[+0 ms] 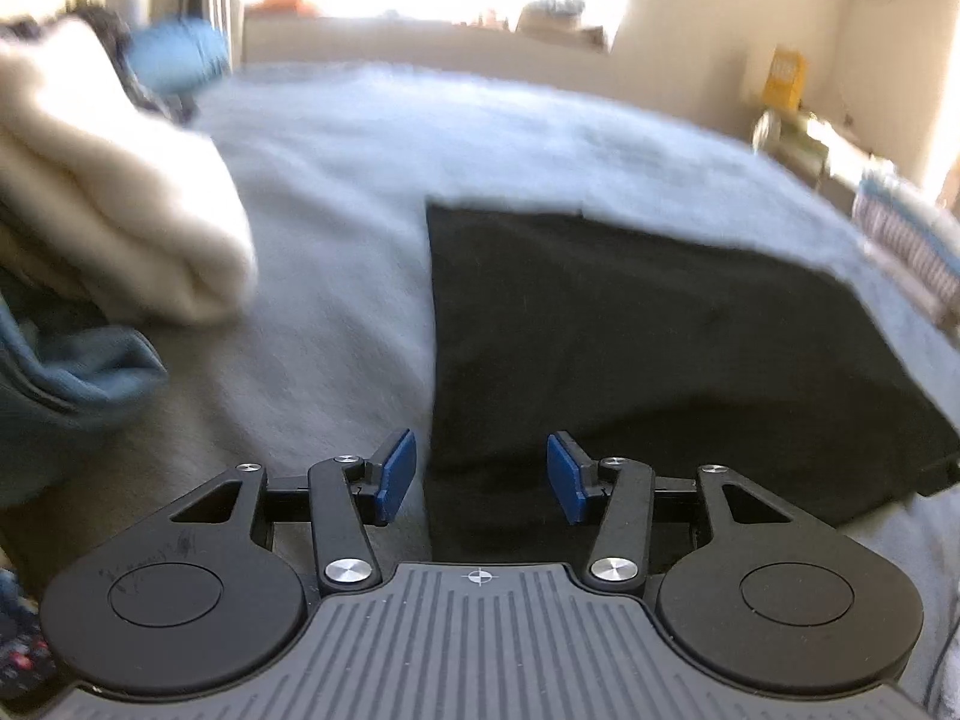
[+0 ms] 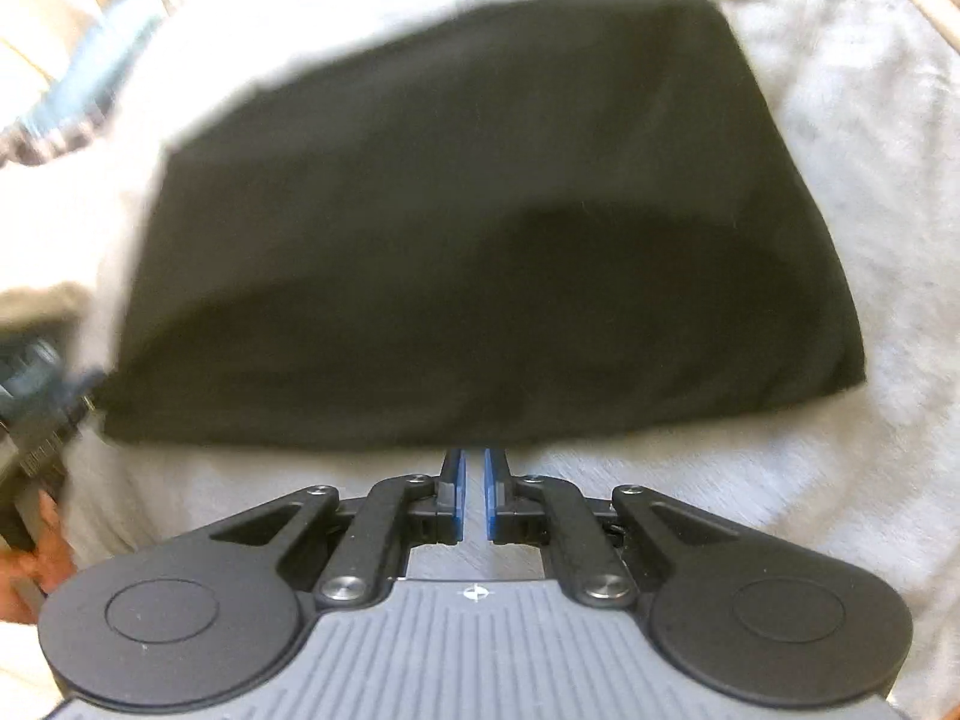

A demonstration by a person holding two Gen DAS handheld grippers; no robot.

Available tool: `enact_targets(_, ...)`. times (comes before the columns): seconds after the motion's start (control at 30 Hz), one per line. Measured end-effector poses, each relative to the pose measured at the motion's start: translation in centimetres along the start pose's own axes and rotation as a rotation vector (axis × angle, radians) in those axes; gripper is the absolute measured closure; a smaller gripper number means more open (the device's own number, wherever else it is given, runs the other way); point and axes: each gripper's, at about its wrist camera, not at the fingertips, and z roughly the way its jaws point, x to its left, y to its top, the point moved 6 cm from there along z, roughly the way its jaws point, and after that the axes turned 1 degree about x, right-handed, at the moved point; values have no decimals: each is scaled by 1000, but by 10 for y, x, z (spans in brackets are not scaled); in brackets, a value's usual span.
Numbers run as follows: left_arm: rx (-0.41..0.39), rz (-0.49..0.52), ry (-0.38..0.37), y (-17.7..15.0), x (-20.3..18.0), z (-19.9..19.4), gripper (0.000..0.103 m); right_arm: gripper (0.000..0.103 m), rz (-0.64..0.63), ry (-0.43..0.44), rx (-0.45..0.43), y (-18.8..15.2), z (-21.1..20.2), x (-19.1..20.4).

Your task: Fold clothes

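1. Black garment [image 2: 480, 228]: folded into a flat, smooth rectangle, lying on a pale grey blanket [image 1: 336, 192] and filling the centre of the right wrist view.
2. Cream cloth [image 1: 114, 192] and blue fabric [image 1: 72, 372] are piled at the left of the frame, apart from it.
3. Left claw [image 1: 480, 474] is spread over the garment's near left edge, pinching nothing.
4. Right claw [image 2: 474, 495] is pressed nearly together at the near edge, empty.

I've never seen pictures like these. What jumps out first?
A folded black garment lies flat on a pale grey blanket, filling the middle of both views. To its left sits a heap of unfolded clothes, a cream piece on top. The left tongs gape over the garment's edge; the right tongs are nearly shut.
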Motion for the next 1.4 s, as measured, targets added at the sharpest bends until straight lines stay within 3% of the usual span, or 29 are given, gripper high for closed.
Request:
enact_targets(0.13, -23, 0, -54, 8, -8, 5, 59, 97, 32, 80, -82, 10, 6, 9)
enact_targets(0.23, 16, -12, -54, 8, -10, 29, 73, 97, 87, 135, -106, 10, 25, 14)
enact_targets(0.3, 68, -25, -45, 4, -5, 47, 88, 97, 112, 135, -117, 3, 28, 10)
enact_targets(0.47, 72, -114, -33, 7, 28, 61, 96, 97, 179, 154, -125, -4, 38, -6)
enact_targets(0.6, 47, -130, -25, 21, 35, 55, 96, 97, 212, 170, -133, -3, 42, -11)
enact_targets(0.8, 66, -117, -142, 33, 8, 65, 95, 97, 225, 190, -134, -2, 47, -13)
enact_targets(0.9, 93, -131, -95, 31, 14, 86, 95, 97, 235, 203, -131, -2, 47, -15)
enact_targets(1.1, 51, -232, -41, 56, 53, 96, 95, 97, 254, 217, -129, -2, 49, -16)
enact_targets(1.27, 111, -307, -220, 70, 45, 102, 94, 97, 266, 227, -124, -2, 49, -20)
enact_targets(1.4, 167, -298, -205, 67, 40, 132, 93, 97, 273, 232, -124, -2, 49, -22)
